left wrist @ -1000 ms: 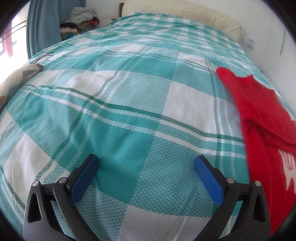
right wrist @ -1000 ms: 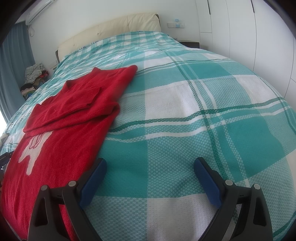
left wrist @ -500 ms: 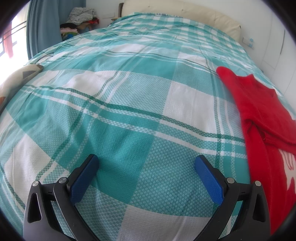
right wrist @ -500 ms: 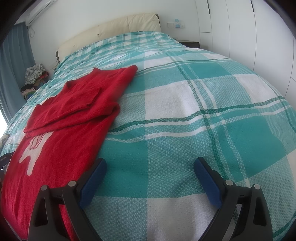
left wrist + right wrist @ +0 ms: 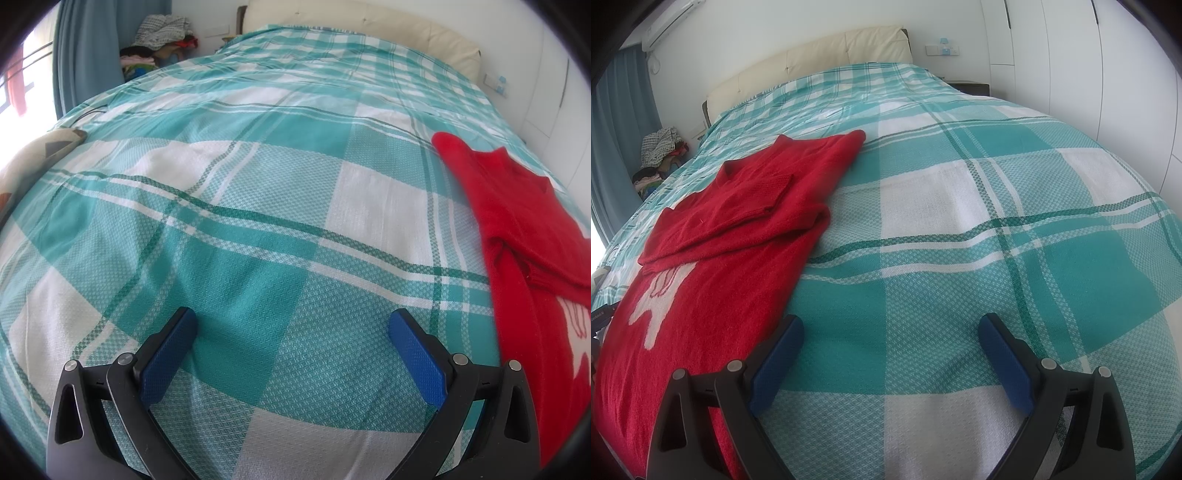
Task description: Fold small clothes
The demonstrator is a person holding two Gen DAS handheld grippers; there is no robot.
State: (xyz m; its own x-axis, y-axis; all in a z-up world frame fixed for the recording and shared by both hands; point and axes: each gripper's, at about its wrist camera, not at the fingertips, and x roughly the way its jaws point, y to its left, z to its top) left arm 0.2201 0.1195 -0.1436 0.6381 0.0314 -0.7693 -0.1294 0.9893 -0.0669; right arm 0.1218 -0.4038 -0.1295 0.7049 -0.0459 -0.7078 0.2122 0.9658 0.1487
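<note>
Left wrist view, your left claw (image 5: pixel 291 328): released, blue pads spread wide over bare plaid, grasping nothing.
Left wrist view, the garment: the red sweater (image 5: pixel 517 236) lies on the bedspread (image 5: pixel 258 177) at the right edge of the frame, off to the side of the claw and not touching it. You see only its left margin, a fold ridge and a bit of the white motif.
Left wrist view, extras: a curtain (image 5: pixel 88 48), a clothes pile (image 5: pixel 162 33) in the corner and a patterned cushion (image 5: pixel 33 158) at the left edge, none of them as clear in the other camera.
Right wrist view, your right claw (image 5: pixel 890 332): also released and empty; its left finger sits just at the sweater's right edge, though contact cannot be told.
Right wrist view, the garment: here nearly the whole red sweater (image 5: pixel 713 266) shows. Both sleeves look already folded across the chest, one over the other, while the lower body with the white motif (image 5: pixel 657 299) lies flat.
Progress: the sleeve folds look done; the hem-to-collar fold appears left, and perhaps a final halving.
Next, as a judgement: you would bring both claws to the hem corners, which neither view shows clearly.
</note>
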